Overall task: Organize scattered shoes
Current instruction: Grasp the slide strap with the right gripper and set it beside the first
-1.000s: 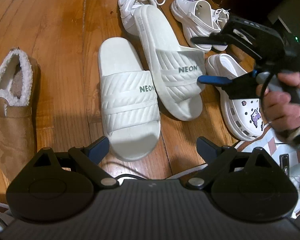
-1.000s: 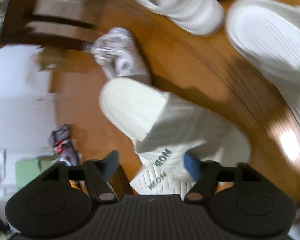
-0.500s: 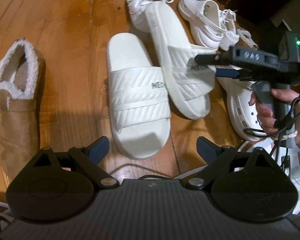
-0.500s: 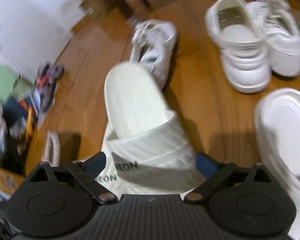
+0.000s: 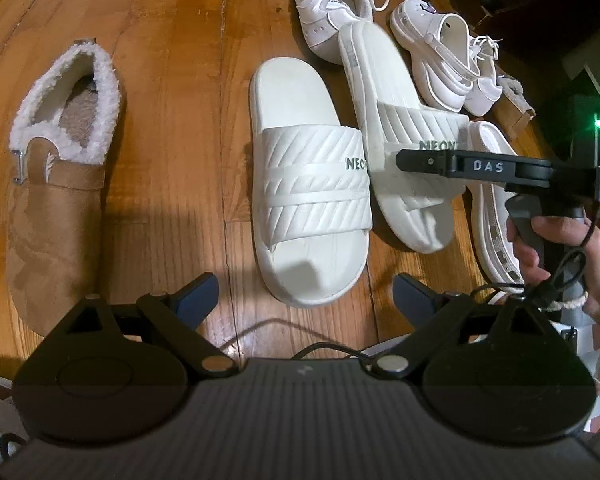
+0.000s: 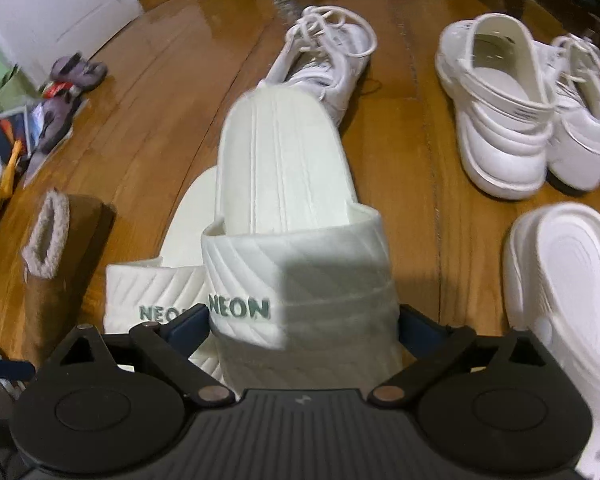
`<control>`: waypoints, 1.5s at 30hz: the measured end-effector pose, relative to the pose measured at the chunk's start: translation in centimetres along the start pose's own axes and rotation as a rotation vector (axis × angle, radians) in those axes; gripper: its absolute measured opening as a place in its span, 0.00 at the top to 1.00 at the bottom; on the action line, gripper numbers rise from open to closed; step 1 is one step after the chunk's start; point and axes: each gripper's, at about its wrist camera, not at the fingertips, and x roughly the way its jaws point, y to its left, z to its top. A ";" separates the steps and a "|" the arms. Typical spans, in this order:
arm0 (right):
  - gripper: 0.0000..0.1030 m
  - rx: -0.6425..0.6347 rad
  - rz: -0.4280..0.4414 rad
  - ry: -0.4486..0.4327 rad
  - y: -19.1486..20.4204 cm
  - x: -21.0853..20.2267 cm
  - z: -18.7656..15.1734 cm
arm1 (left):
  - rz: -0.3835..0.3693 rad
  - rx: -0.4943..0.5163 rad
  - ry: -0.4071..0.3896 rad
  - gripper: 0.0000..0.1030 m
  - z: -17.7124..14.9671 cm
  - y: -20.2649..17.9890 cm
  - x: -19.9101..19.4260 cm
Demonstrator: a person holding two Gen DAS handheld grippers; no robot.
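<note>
Two white NEON slides lie side by side on the wooden floor. The left slide (image 5: 308, 184) lies flat; the right slide (image 5: 400, 136) sits beside it, its heel leaning on a white sneaker (image 5: 332, 8). My right gripper (image 6: 304, 320) is wide open with its jaws on either side of the right slide's strap (image 6: 300, 280); it also shows side-on in the left wrist view (image 5: 404, 160). My left gripper (image 5: 304, 292) is open and empty, hovering just in front of the left slide's toe.
A tan fleece-lined boot (image 5: 56, 184) lies at the left. A white clog (image 5: 436, 60) and a second sneaker (image 5: 484, 84) lie at the back right, another clog (image 5: 496, 208) beside the right slide. Clutter (image 6: 52, 108) lies by the far wall.
My right gripper opened, releasing the right slide, which now sits straighter beside the left slide. The left gripper drew back slightly.
</note>
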 end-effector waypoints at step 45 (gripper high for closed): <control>0.02 0.441 0.451 0.136 5.0 1.0 1.1 | 0.074 -0.340 -0.171 0.08 -1.3 9.2 -4.9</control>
